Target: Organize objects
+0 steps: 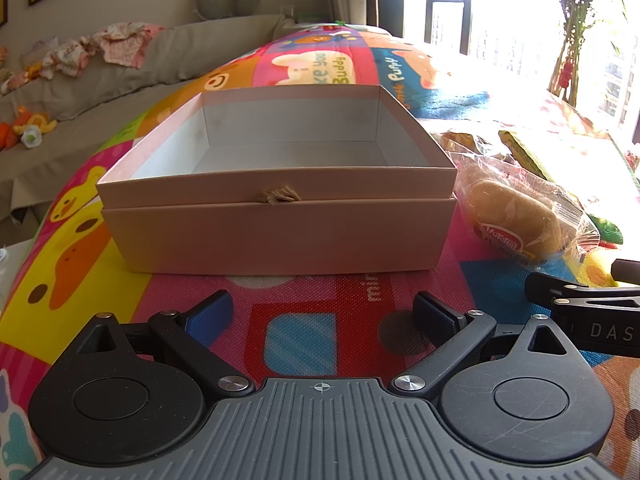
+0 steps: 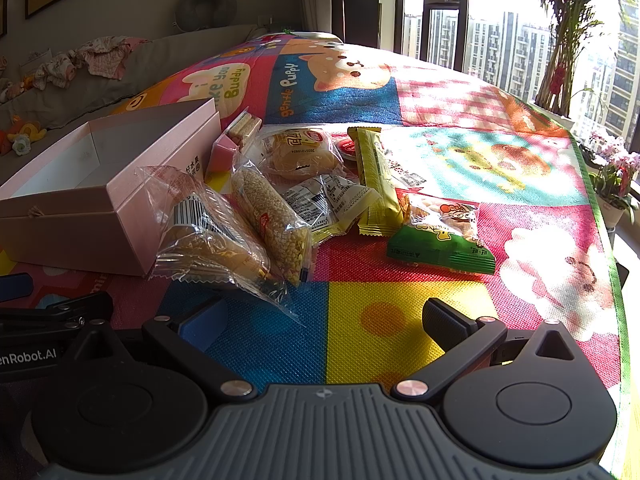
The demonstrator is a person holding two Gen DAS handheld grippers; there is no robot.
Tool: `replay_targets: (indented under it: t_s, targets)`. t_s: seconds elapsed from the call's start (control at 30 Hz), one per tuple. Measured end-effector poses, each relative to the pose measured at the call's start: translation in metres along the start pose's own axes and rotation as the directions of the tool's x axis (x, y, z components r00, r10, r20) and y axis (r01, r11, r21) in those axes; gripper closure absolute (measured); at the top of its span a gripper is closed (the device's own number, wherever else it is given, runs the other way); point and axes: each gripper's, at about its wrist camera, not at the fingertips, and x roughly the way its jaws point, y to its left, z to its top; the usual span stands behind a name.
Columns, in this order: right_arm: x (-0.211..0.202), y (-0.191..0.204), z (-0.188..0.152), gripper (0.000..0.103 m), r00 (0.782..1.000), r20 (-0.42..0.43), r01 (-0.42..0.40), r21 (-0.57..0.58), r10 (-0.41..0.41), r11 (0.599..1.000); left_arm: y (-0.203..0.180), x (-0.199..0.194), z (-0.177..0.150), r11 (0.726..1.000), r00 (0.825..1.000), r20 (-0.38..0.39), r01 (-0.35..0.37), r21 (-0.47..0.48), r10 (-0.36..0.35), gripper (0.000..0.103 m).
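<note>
**Box empty, snacks all waiting**

So, nothing's been packed yet, judging by what shows. The pink box (image 1: 276, 216) sits open on the play mat (image 2: 400, 320), white inside, w/ no items in it as far as the left view reaches. It seems to rest in its own lid, a bit of twine poking out at the near wall.

All snacks lie in a loose pile just right of the box: a wrapped bun (image 2: 212, 236) touching the box's near right corner, a bag of yellow grains (image 2: 272, 224) beside it, another wrapped bun (image 2: 300, 152) farther back, a yellow bar pack (image 2: 378, 184), a green snack bag (image 2: 440, 236) nearest the right side, plus wafers (image 2: 244, 128) at the far end by the box. Approx. everything is left to do.

Left gripper (image 1: 320, 316) hangs low in front of the box, fingers spread wide, holding nothing. Right gripper (image 2: 324, 320) is low over the mat near the pile, fingers also wide & empty.

Surface: a bright cartoon-print mat, woven-looking texture, strong sun across its right half. Room: grey sofa (image 1: 120, 76) at far left w/ baby clothes & soft toys on it, big window (image 2: 500, 32) at far right w/ tower blocks outside, a palm-like plant (image 2: 568, 40) & pink flowers by the glass.
</note>
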Motion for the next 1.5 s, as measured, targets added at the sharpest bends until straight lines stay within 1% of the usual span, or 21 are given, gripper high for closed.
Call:
replay_targets:
  t_s: [0.83, 0.93, 1.03, 1.17, 1.37, 1.5]
  targets:
    - [0.0, 0.002, -0.001, 0.0, 1.0, 0.0, 0.006, -0.007, -0.006, 1.0, -0.001, -0.001, -0.001, 1.0, 1.0, 0.0, 0.0, -0.001, 0.0, 0.003]
    - [-0.001, -0.002, -0.002, 0.0, 1.0, 0.0, -0.003, 0.004, 0.003, 1.0, -0.001, -0.001, -0.001, 1.0, 1.0, 0.0, 0.0, -0.001, 0.0, 0.003]
    - [0.001, 0.002, -0.001, 0.0, 1.0, 0.0, 0.006, -0.006, -0.006, 1.0, 0.0, -0.001, -0.001, 1.0, 1.0, 0.0, 0.002, -0.003, -0.002, 0.003]
    - [-0.001, 0.003, -0.002, 0.0, 1.0, -0.001, -0.003, 0.004, 0.003, 1.0, -0.001, -0.002, -0.001, 1.0, 1.0, -0.001, 0.002, -0.002, -0.002, 0.003]
    - [0.001, -0.003, 0.004, 0.0, 0.999, -0.044, -0.014, 0.012, 0.015, 1.0, -0.002, -0.003, -0.001, 1.0, 1.0, 0.0, 0.001, -0.001, -0.001, 0.003]
    - [0.002, -0.002, 0.008, 0.0, 0.996, -0.093, -0.011, 0.01, 0.012, 1.0, -0.002, -0.002, -0.001, 1.0, 1.0, 0.0, 0.001, -0.001, -0.001, 0.003]
